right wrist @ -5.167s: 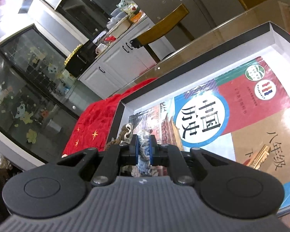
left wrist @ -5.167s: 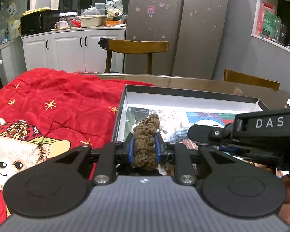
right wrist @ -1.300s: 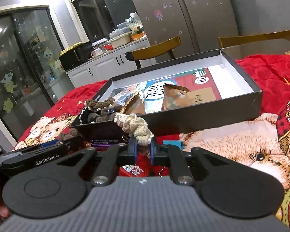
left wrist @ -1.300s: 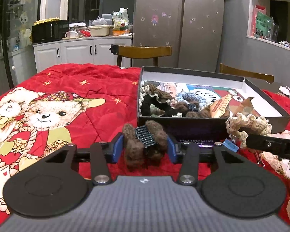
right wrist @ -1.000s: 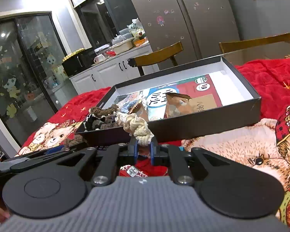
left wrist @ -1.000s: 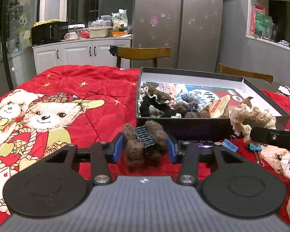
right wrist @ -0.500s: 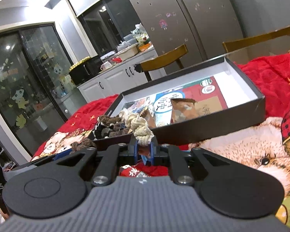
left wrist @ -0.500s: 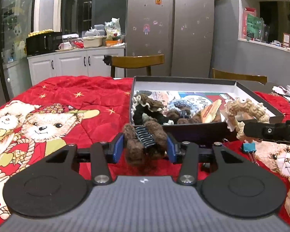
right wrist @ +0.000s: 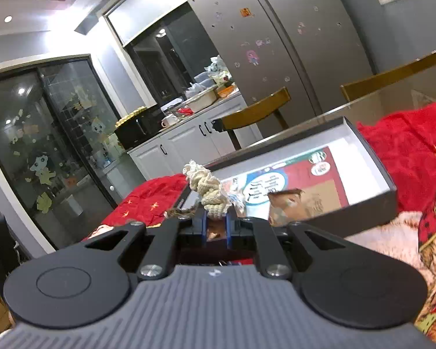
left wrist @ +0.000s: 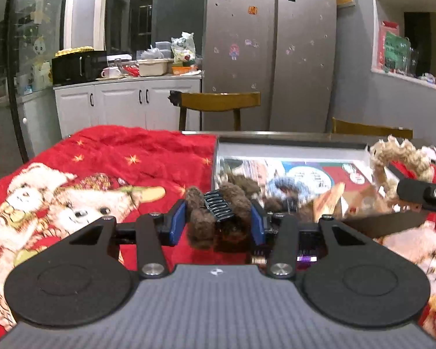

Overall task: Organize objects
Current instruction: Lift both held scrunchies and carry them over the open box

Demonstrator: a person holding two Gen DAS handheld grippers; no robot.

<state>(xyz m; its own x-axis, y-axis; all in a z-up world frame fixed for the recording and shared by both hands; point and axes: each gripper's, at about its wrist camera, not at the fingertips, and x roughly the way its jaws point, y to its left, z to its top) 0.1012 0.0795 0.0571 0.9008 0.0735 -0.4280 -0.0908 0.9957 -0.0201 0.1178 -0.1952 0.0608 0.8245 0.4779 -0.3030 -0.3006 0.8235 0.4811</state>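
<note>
Red bear-print blanket (left wrist: 107,160) covers table (kitchen behind); left claw (left wrist: 218,222) pinches furry hair clip (left wrist: 218,218), right claw (right wrist: 215,226) cream scrunchie (right wrist: 207,189).

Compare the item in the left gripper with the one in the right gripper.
The left gripper holds a brown fuzzy hair claw clip with a dark spring; the right gripper holds a cream crocheted scrunchie. The clip keeps its fingers wide apart; the scrunchie is pinched narrow. Both are hair accessories held near the open box.
</note>
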